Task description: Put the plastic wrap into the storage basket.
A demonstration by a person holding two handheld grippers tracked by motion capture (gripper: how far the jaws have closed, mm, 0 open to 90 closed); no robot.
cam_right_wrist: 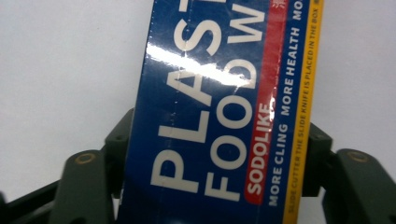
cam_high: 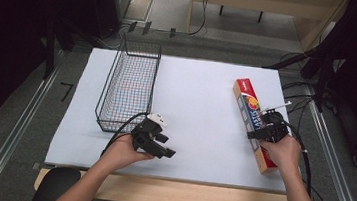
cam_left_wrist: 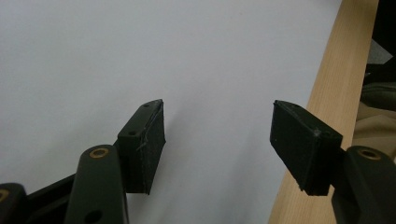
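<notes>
Right gripper (cam_high: pixel 265 133) clamps the plastic-wrap box (cam_high: pixel 252 119) on the right side of the white table (cam_high: pixel 200 113).
Its jaws pinch the box's long sides (blue face up, lying lengthwise near to far). The left gripper (cam_high: pixel 161 146), jaws spread on nothing, sits just near of the wire basket (cam_high: pixel 128 87).

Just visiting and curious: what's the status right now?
Right tongs clamped on wrap box. Left tongs open, empty. Wire basket far left, path clear.

White-topped table (cam_high: pixel 198 133) with wooden front edge, wire basket (cam_high: pixel 128 87) left, plastic wrap box (cam_high: pixel 252 121) right
</notes>
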